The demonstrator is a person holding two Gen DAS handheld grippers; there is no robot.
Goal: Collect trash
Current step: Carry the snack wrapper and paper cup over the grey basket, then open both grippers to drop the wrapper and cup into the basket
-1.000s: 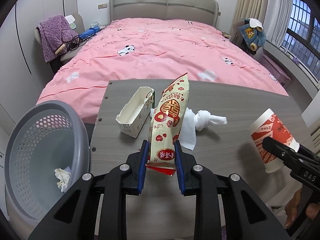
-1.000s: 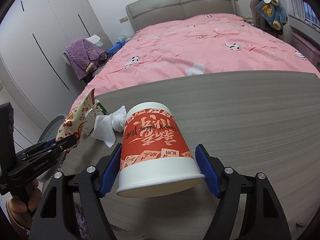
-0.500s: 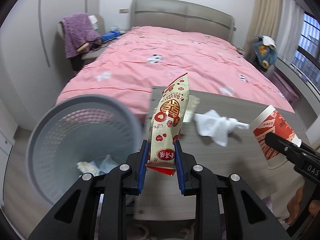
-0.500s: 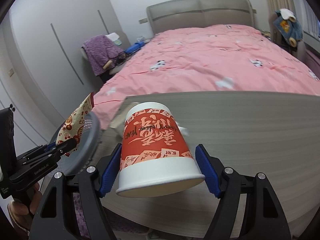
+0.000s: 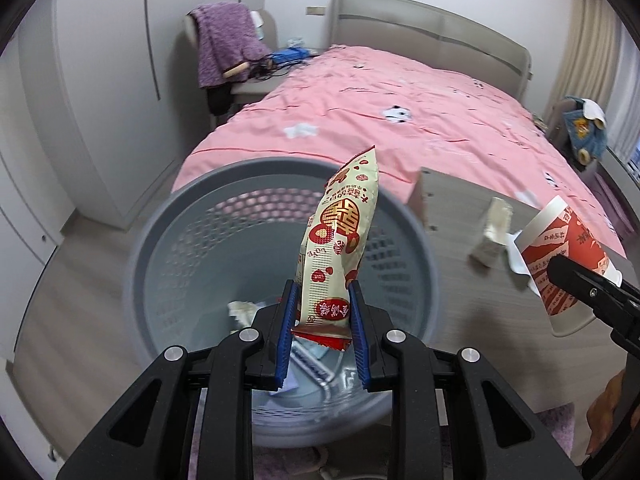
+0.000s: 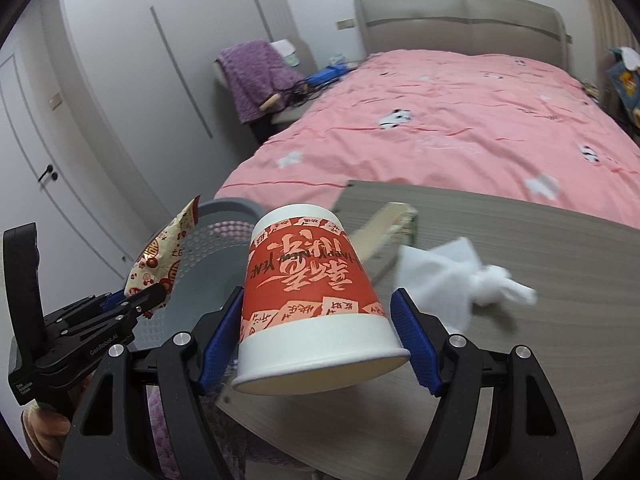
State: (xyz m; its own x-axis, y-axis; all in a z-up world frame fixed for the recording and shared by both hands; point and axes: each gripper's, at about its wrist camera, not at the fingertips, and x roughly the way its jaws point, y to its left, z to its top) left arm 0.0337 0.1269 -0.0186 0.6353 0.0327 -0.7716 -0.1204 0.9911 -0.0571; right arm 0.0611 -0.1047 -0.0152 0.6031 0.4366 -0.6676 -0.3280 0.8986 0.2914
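Bedroom, bin (image 5: 160, 240) under my left gripper (image 5: 322, 332), pinching the light, crinkly wrapper (image 5: 340, 240) low; right gripper (image 6: 320, 340) clamps the thin, crushable cup (image 6: 308, 280) near its rim.

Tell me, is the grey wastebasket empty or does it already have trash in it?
Not empty. In the left wrist view, crumpled paper and wrappers lie on the bottom of the wastebasket.

Glossy foil-like snack wrapper (image 5: 340, 248), perforated plastic basket (image 5: 160, 240), matt paper cup (image 6: 312, 296)
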